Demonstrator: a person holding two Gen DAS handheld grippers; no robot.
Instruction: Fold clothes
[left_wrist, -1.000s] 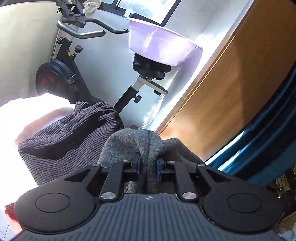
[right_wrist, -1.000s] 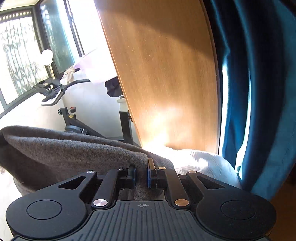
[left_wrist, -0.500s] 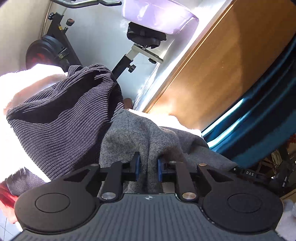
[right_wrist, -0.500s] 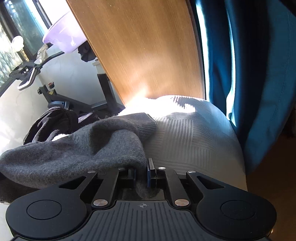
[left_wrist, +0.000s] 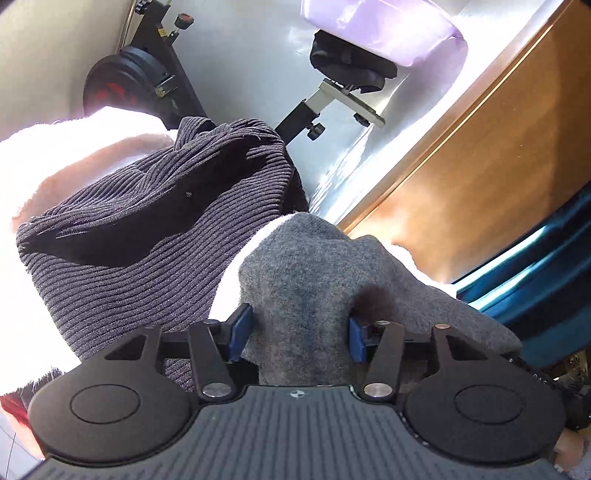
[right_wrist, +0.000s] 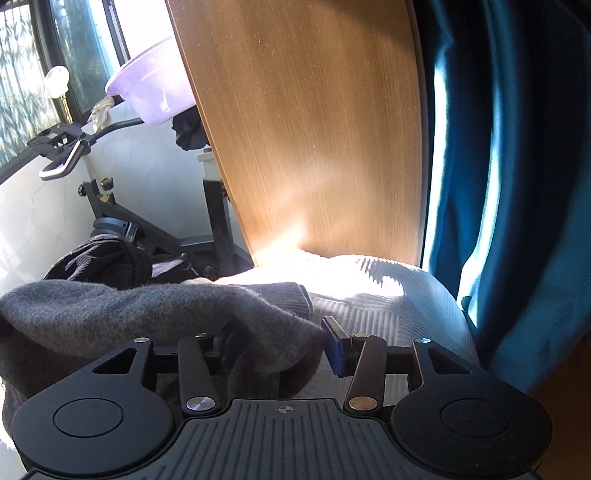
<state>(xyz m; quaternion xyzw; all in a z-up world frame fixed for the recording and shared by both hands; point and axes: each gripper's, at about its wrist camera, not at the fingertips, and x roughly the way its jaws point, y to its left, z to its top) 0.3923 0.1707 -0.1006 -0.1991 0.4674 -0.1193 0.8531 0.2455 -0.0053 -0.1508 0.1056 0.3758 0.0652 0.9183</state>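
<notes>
On the white textured bedspread (right_wrist: 388, 317), near its far edge by the wooden panel (right_wrist: 314, 129), lies the grey wool garment (left_wrist: 306, 280), just set down. Spread now, both claws: left gripper (left_wrist: 299, 328) with blue pads (left_wrist: 242, 325) standing off either side of a bunched ridge of the grey knit, no longer pinching it as a second ago; right gripper (right_wrist: 282, 345) likewise parted, one pad clear over bare bedspread, the other half buried behind a drooping fold of the same garment. Jaws just opened on both sides, cloth between them but unpressed. Lower, too, than a second ago: more bedspread and less window in the right wrist view, the dark ribbed sweater (left_wrist: 155, 236) larger and closer in the left. Just beside the grey piece on its left, that ribbed sweater, heaped and unfolded, touching or nearly so. Probably marks the end of one fold or a placing of the grey garment. Still rumpled and humped rather than flat, so likely needs smoothing or a fresh grip at a new edge.
</notes>
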